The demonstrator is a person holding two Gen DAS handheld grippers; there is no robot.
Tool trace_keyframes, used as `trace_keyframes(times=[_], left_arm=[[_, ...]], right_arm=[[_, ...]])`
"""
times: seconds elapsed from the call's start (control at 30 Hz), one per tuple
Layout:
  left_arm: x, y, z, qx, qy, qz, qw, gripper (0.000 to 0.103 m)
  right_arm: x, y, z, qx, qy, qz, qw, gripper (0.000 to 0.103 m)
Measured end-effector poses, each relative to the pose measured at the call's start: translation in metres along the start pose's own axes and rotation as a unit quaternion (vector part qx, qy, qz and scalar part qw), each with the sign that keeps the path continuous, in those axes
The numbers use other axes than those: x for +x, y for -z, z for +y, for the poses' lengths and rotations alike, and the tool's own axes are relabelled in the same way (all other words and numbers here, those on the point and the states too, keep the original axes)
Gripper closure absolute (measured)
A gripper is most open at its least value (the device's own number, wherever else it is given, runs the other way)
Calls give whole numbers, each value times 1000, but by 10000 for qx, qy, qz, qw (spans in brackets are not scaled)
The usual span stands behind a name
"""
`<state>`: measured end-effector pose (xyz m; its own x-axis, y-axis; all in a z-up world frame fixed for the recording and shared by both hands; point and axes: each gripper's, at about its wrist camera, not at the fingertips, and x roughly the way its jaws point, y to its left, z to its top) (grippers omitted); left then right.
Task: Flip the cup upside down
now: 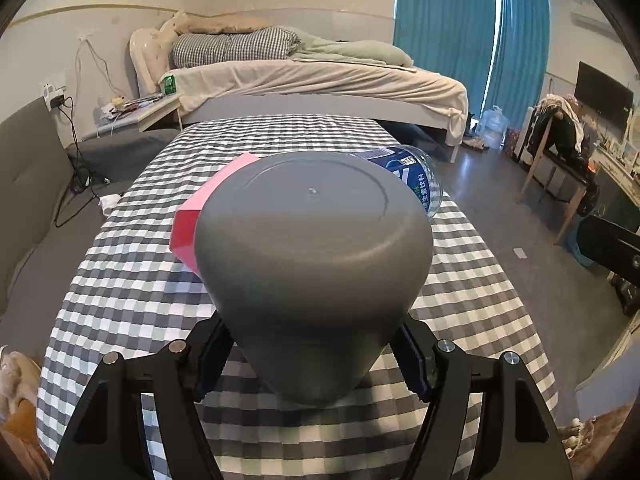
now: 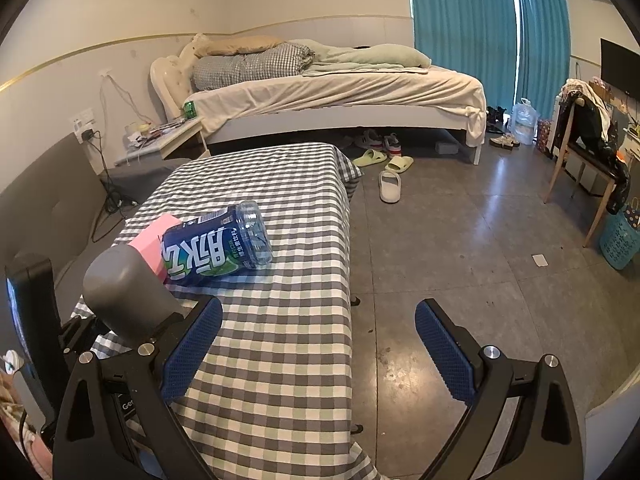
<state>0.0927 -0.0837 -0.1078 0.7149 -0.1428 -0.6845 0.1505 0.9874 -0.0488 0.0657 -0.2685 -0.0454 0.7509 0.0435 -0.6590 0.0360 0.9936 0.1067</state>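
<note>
A grey cup (image 1: 316, 264) fills the middle of the left wrist view, held with its flat base up and toward the camera, above the checked tablecloth (image 1: 120, 288). My left gripper (image 1: 312, 360) is shut on the cup's lower part, blue pads on both sides. In the right wrist view the same cup (image 2: 124, 296) shows at the left, base up, with the left gripper below it. My right gripper (image 2: 318, 344) is open and empty, over the table's right edge and the floor.
A blue-labelled plastic bottle (image 2: 216, 248) lies on its side on the table next to a pink box (image 2: 150, 246), just beyond the cup. A grey sofa (image 1: 28, 184) is on the left. A bed (image 2: 340, 96), slippers and a chair stand farther off.
</note>
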Motion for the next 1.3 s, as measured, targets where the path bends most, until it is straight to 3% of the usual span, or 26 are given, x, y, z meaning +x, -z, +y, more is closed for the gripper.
trace_keyframes(times=[0.17, 0.43, 0.8, 0.9, 0.93, 1.3], left_arm=[[-7, -1, 6, -215, 159, 5, 9996, 14], [-36, 9, 15, -118, 50, -12, 9999, 14], [-116, 0, 44, -171, -266, -844, 9959, 14], [-132, 1, 52, -182, -365, -1041, 9937, 5], [-135, 1, 53, -199, -410, -1089, 9930, 4], [-145, 6, 65, -277, -551, -1205, 9908, 3]], right_arm=[[-1, -1, 1, 78, -83, -28, 9999, 6], [-18, -1, 7, 108, -182, -232, 9995, 5], [-62, 11, 30, -62, -226, -745, 9969, 5], [-73, 19, 35, -50, -272, -806, 9964, 5], [-76, 21, 37, -54, -290, -831, 9961, 0], [-81, 35, 57, -243, -362, -958, 9944, 0]])
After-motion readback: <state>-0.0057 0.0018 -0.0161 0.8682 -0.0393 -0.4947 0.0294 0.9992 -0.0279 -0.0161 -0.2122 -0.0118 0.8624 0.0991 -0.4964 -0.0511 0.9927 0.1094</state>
